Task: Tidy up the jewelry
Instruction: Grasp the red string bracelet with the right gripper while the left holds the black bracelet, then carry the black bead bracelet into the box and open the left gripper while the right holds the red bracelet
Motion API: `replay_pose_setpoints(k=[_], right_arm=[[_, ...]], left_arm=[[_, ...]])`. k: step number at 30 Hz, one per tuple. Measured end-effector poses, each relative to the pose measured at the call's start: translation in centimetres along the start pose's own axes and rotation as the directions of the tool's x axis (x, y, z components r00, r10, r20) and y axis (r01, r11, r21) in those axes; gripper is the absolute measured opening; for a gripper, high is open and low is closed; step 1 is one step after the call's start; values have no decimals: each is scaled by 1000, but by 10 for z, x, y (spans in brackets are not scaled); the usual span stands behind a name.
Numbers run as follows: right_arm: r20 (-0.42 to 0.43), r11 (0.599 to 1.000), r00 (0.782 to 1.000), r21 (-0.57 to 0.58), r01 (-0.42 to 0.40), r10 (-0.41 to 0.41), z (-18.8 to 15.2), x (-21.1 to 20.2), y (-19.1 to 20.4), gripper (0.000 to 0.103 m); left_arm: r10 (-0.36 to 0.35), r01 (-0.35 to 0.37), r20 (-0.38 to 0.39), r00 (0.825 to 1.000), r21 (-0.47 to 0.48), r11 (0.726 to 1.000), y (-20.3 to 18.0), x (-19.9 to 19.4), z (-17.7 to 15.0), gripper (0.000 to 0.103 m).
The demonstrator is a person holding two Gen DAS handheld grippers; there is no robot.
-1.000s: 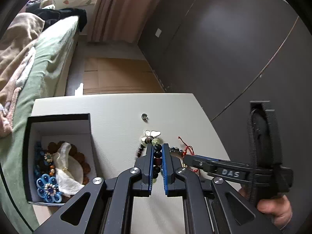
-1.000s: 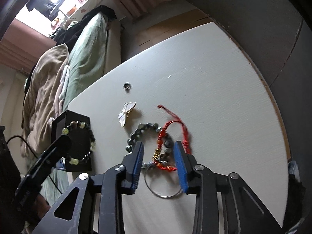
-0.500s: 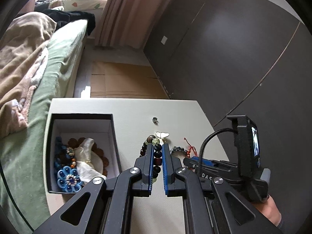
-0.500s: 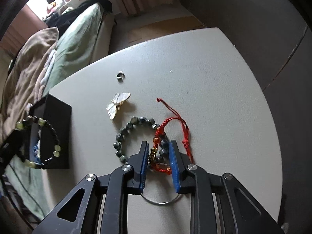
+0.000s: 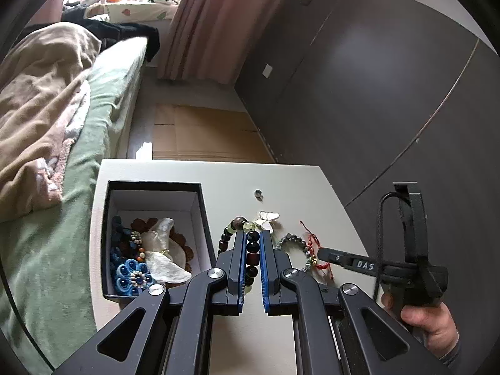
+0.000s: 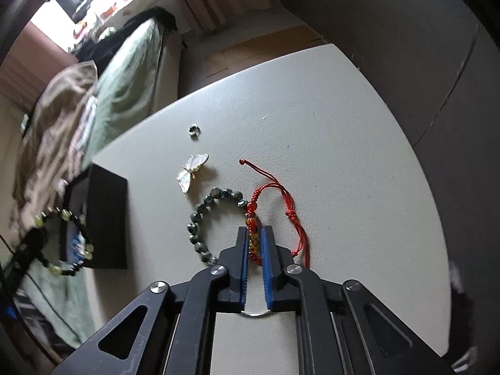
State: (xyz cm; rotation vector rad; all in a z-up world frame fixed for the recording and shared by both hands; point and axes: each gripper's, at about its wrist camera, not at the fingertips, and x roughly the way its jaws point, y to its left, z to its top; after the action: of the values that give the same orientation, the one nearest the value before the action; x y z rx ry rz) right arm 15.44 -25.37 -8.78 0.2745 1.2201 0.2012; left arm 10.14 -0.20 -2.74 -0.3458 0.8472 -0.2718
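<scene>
Since a second ago the right gripper (image 6: pixel 253 232) has gone from spread to pinching the red cord bracelet (image 6: pixel 254 215) on the white table (image 6: pixel 343 156). The left gripper (image 5: pixel 251 243), angled downward, still clamps the mixed bead bracelet (image 5: pixel 252 251), now nearer the black jewelry box (image 5: pixel 200 212) at left.

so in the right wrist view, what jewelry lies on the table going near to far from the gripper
red cord bracelet in the right gripper → dark green bead bracelet → butterfly brooch → small ring
</scene>
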Motion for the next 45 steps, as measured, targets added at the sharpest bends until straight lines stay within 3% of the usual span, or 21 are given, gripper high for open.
replay_pose_setpoints(k=[7,11,18,19,20,29,33,37,44,45], right_arm=[[-18,1000,1000,-24,8,-9,2,-1,9,8],[-21,999,1000,-35,14,-15,4,5,12,30],[-41,1000,999,-13,3,-3,6,15,4,28],[-39,1000,999,-11,0,0,6,16,4,24],[-43,1000,999,-10,-2,2,6,16,3,11],[29,997,997,9,-72,72,10,-4,3,10],[86,989,986,-7,-146,146,12,-20,10,10],[139,970,960,-34,-239,241,15,-33,23,10],[174,935,920,-106,-338,352,17,-40,56,10],[176,929,913,-116,-351,367,17,-41,59,10]], left_arm=[[3,-3,3,1000,-12,1000,7,-2,2,8],[1,-1,-2,1000,-8,1000,5,0,2,8],[1,-1,-3,1000,-9,1000,6,2,3,8],[1,-1,-4,1000,-8,1000,6,2,3,8],[1,-1,-5,1000,-8,1000,6,2,3,8],[2,-2,17,1000,-22,1000,13,-4,6,8],[12,-11,29,1000,-43,999,22,-8,9,8],[32,-30,31,999,-78,997,34,-8,12,8],[73,-77,-33,997,-155,985,56,7,17,8],[74,-81,-47,996,-166,983,60,10,18,12]])
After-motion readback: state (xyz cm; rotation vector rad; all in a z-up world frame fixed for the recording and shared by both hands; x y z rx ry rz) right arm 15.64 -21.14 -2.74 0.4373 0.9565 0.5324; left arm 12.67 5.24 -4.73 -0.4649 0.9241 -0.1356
